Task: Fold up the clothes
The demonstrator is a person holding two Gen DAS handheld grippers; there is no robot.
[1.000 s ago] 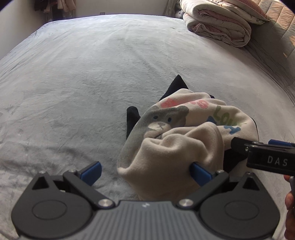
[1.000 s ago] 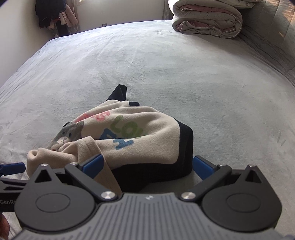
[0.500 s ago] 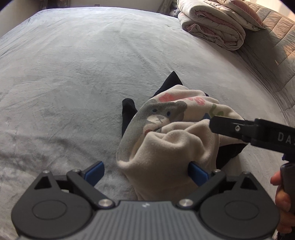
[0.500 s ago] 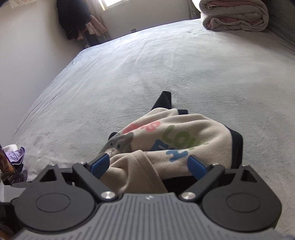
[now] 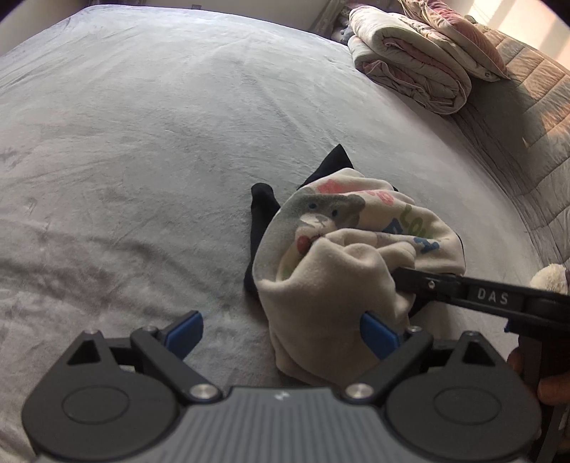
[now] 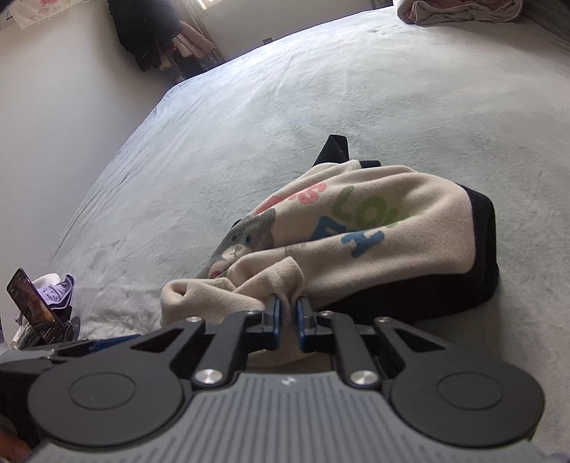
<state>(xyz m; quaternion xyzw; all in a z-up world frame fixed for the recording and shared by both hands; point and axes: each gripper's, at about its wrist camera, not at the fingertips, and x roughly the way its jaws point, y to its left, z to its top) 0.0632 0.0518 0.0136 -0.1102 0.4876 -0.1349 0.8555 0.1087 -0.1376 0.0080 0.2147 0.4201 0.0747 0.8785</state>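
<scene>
A crumpled cream fleece top (image 5: 342, 260) (image 6: 374, 242) with a grey bear, coloured letters and black trim lies bunched on the grey bed (image 5: 160, 142) (image 6: 392, 89). My left gripper (image 5: 281, 331) is open, its right blue pad touching the cream fold and its left pad over bare bedding. My right gripper (image 6: 288, 317) is shut on a cream fold of the top at its near edge. From the left wrist view the right gripper's black fingers (image 5: 427, 283) reach into the cloth from the right.
A folded pink and cream quilt (image 5: 420, 67) lies at the far right against a padded headboard (image 5: 527, 107). A phone on a stand (image 6: 34, 310) and a purple cloth (image 6: 57, 290) sit at the bed's left edge. Dark clothes (image 6: 149, 32) hang by the wall.
My right gripper went from open over the top to shut on a cream fold, and swung left. My left gripper stayed open at the same fold.
</scene>
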